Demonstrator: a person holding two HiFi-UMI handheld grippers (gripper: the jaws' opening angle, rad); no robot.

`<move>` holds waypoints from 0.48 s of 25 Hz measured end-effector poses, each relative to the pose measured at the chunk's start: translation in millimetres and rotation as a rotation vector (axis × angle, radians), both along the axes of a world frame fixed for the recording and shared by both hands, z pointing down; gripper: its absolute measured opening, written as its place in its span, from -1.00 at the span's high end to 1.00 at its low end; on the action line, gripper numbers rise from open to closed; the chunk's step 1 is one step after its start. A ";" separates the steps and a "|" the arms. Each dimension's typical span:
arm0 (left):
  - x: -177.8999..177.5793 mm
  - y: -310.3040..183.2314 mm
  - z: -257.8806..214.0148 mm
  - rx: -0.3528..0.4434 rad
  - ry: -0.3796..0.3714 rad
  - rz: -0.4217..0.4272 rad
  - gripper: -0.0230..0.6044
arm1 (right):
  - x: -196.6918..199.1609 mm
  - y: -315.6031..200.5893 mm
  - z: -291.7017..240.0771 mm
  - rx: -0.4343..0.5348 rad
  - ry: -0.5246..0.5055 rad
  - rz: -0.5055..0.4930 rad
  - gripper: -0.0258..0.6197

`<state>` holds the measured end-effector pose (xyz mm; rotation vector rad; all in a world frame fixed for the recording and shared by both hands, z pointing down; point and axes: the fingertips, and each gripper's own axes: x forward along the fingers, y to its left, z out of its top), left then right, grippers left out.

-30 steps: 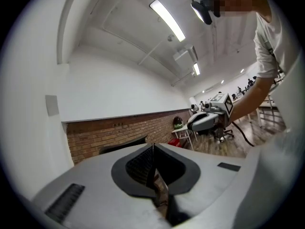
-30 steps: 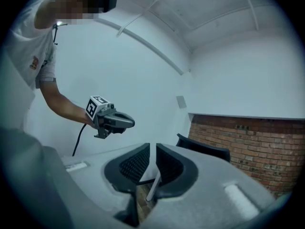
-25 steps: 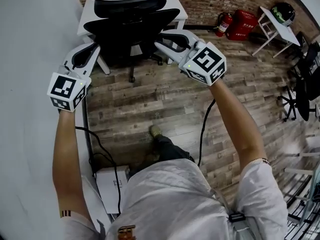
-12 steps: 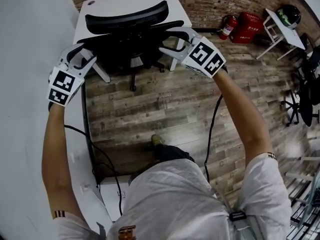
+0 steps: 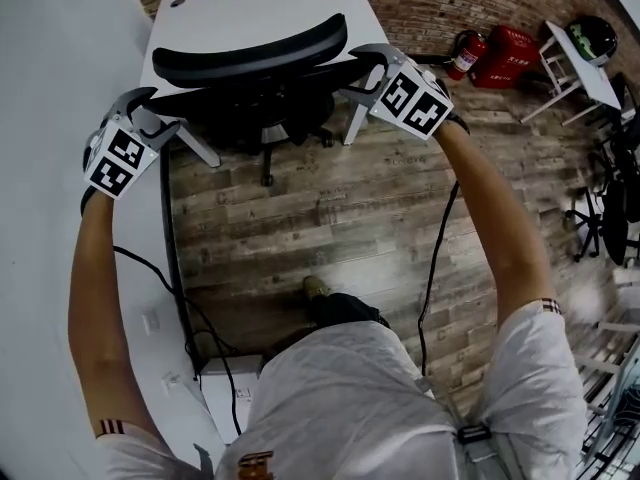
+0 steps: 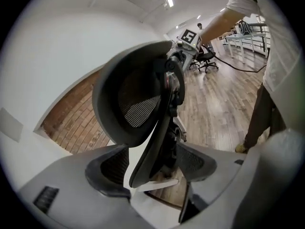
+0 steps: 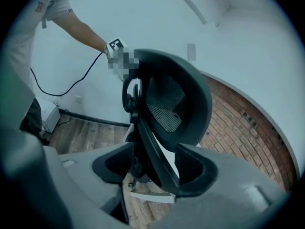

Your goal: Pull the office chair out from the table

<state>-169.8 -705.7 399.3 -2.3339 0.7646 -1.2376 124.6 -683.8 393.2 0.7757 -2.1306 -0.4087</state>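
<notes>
**Black mesh chair: grip stage**

Office chair (image 5: 255, 78) stands tucked against the white tabletop (image 5: 250, 13), not yet pulled out. Left tongs (image 5: 155, 113) and right tongs (image 5: 360, 73) flank its backrest (image 6: 138, 104). Both are opening wide, each with a backrest edge between its pads (image 6: 107, 168), unclamped. The next move probably calls for closing both, then drawing back evenly. Only the gripper views show that clearance; only the head view shows the tuck.

Two opening grippers (image 5: 150, 118) (image 5: 362, 70), one chair (image 5: 250, 53) between
</notes>
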 end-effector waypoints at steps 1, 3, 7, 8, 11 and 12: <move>-1.2 -6.7 4.9 -0.011 -0.014 -0.004 -0.05 | 4.1 -6.8 6.0 -0.015 0.022 0.001 0.11; -2.1 -18.1 15.2 -0.035 -0.042 -0.006 -0.07 | 13.5 -18.9 17.6 -0.047 0.063 0.007 0.08; -6.1 -35.9 37.1 -0.077 -0.115 0.002 -0.07 | 23.8 -38.5 36.3 -0.104 0.120 0.002 0.08; -5.2 -39.8 41.0 -0.084 -0.127 0.009 -0.07 | 24.5 -42.5 40.4 -0.114 0.137 -0.008 0.08; -3.4 -49.1 50.8 -0.111 -0.162 0.023 -0.07 | 25.4 -52.5 51.2 -0.144 0.187 -0.036 0.08; -3.9 -51.1 54.5 -0.125 -0.176 0.025 -0.07 | 25.3 -55.4 54.3 -0.155 0.200 -0.044 0.08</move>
